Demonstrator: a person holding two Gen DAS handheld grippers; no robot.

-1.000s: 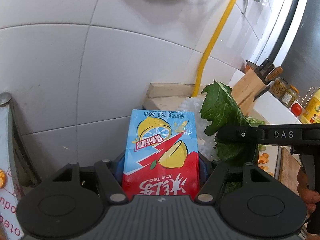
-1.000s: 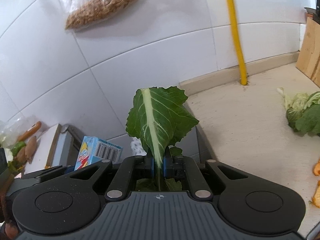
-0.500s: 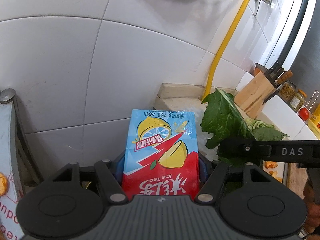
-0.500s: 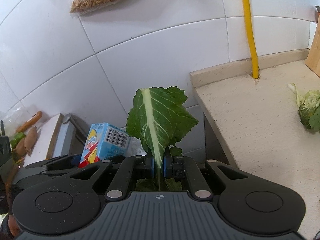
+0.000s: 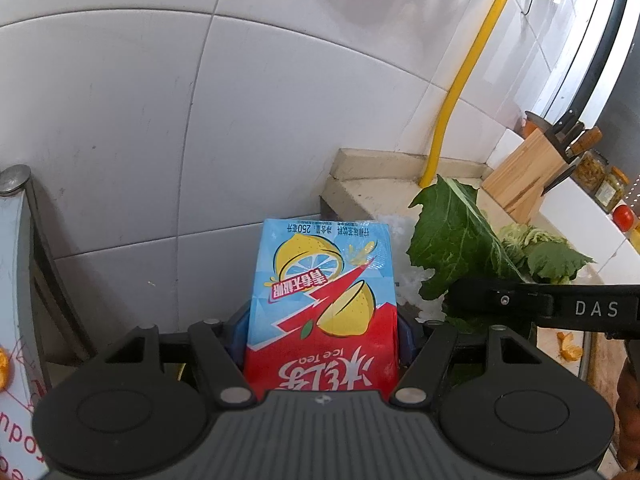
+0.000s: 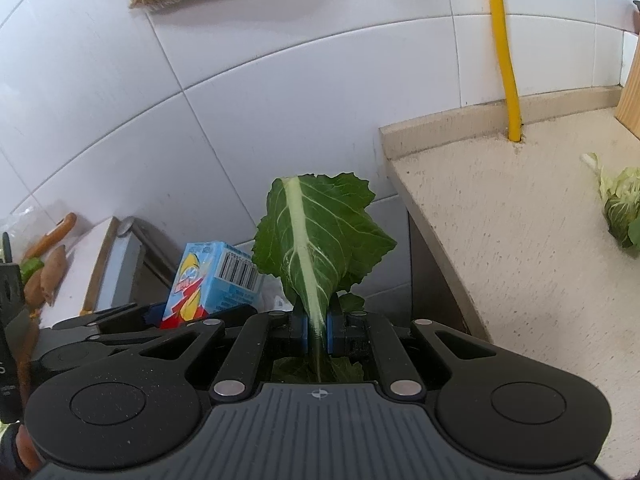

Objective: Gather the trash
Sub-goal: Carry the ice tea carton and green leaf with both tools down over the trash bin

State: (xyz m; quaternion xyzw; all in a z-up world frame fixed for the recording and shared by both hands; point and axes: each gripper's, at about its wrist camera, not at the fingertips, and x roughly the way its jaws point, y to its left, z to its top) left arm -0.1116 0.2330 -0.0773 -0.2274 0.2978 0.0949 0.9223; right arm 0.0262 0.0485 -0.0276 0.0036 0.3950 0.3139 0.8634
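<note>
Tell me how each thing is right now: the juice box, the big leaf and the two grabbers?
Ice tea carton: upside down, squeezed between the left gripper's pads.
Green leaf: standing up, pinched at its stalk.
Left gripper: shut on the carton.
Right gripper: shut on the leaf.
Cabbage scraps: lying loose on the counter.

"ice tea" on carton (image 5: 322, 300)

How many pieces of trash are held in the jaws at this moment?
2. The ice tea carton sits between the left gripper's jaws; the green leaf is pinched by its stalk in the right gripper. More may be hidden.
</note>
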